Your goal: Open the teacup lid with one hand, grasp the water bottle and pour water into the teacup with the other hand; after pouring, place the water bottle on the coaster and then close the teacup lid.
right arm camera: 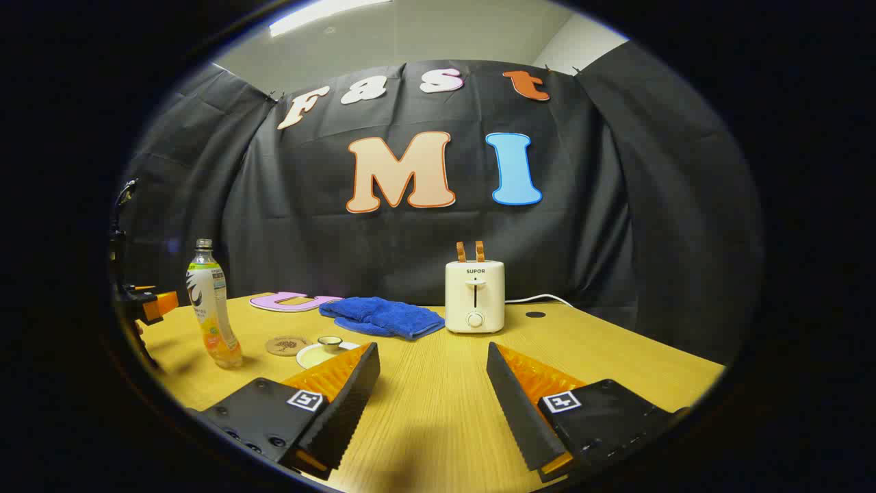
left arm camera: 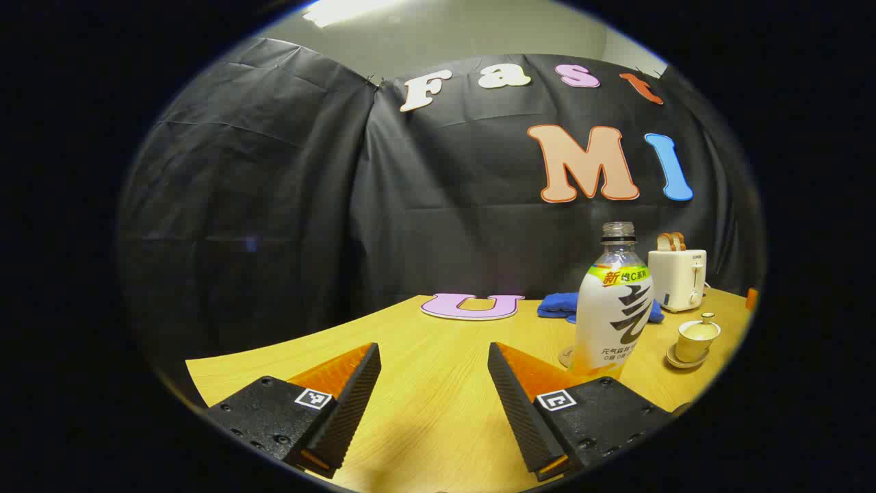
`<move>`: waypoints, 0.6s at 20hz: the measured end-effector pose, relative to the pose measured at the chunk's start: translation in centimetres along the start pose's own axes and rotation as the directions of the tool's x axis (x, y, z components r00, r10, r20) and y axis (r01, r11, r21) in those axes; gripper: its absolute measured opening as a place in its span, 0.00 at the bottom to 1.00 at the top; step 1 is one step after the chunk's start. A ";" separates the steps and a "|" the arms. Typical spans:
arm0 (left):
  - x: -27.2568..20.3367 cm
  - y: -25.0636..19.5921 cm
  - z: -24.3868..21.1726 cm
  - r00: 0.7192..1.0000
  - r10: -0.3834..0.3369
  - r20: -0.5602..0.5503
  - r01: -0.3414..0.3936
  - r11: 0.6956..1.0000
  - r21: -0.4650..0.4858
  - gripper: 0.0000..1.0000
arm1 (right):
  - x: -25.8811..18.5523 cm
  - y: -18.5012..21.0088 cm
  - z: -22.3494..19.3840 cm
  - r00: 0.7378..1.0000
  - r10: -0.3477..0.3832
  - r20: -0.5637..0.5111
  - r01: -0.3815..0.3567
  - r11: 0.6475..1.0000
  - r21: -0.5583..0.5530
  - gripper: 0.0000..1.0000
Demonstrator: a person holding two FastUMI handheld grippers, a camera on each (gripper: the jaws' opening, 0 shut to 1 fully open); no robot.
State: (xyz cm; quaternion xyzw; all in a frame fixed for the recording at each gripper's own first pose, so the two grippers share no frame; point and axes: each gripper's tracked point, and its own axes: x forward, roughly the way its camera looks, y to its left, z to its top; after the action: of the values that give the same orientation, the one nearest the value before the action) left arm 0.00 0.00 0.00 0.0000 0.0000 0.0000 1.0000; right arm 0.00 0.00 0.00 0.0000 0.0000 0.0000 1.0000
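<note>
Evidently nothing is begun: both the left gripper (left arm camera: pixel 434 383) and right gripper (right arm camera: pixel 433 383) hover over the desk (left arm camera: pixel 438 411), fingers spread wide and empty. The bottle (left arm camera: pixel 614 305) stands uncapped beside the coaster (right arm camera: pixel 288 345); the lidded cup (left arm camera: pixel 697 337) sits just right of it. Next, 1 gripper must lift the lid. The right gripper view shows the coaster plainly, and the left gripper far left.

A wooden table (right arm camera: pixel 445 383) bears a water bottle (right arm camera: pixel 212 308), coaster (right arm camera: pixel 287 344), lidded teacup (left arm camera: pixel 697 335), blue cloth (right arm camera: pixel 383 316) and toaster (right arm camera: pixel 475 296).
</note>
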 end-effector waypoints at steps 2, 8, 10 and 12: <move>0.0 -0.4 0.1 1.000 -0.012 0.001 0.012 1.000 -0.001 0.92 | 0.0 0.0 0.0 1.000 0.000 0.001 0.000 1.000 0.000 0.95; 0.0 -0.7 0.0 1.000 -0.031 0.002 0.031 1.000 -0.002 0.92 | 0.0 0.0 -0.1 1.000 0.000 0.001 0.000 1.000 0.000 0.94; 0.1 -0.7 0.0 1.000 -0.031 0.002 0.031 1.000 -0.002 0.92 | -0.1 0.1 0.0 1.000 0.000 0.001 0.000 1.000 0.000 0.94; 0.1 -0.6 0.0 1.000 -0.032 0.002 0.032 0.999 -0.002 0.92 | 0.0 0.0 -0.1 1.000 0.000 0.001 0.000 1.000 0.000 0.95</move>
State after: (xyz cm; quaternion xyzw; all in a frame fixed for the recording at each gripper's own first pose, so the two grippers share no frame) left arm 0.08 -0.64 0.00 -0.0011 -0.0010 -0.0158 0.9999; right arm 0.00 0.03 -0.09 -0.0001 -0.0004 -0.0002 1.0000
